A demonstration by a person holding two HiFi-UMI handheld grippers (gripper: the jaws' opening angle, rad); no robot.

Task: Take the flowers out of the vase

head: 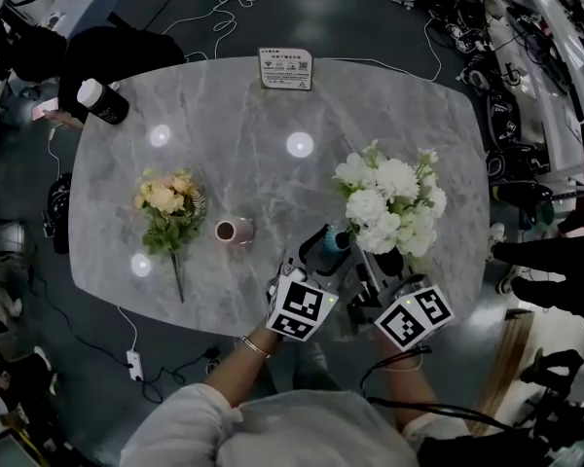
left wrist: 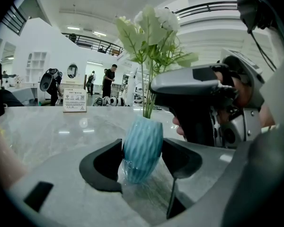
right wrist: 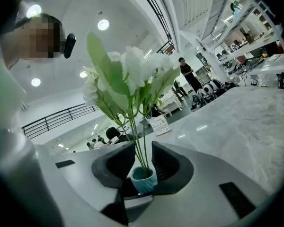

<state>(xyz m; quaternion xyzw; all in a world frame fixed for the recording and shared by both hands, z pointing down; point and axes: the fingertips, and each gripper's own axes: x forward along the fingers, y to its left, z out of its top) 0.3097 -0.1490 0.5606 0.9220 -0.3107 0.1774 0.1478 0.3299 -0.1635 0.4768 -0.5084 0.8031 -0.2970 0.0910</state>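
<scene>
Holding flowers [head: 391,202], perhaps four stems [right wrist: 141,145]: vase [left wrist: 142,148]

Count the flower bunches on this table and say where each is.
2: a white bunch stands in the vase, near right; a yellow bunch lies on the table left of the cup. None looks hidden.

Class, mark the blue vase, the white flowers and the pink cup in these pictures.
blue vase [left wrist: 142,148]: left gripper view, middle of its ribbed body.
white flowers [head: 389,197]: head view, a central blossom.
pink cup [head: 243,230]: head view, its pink side.
</scene>
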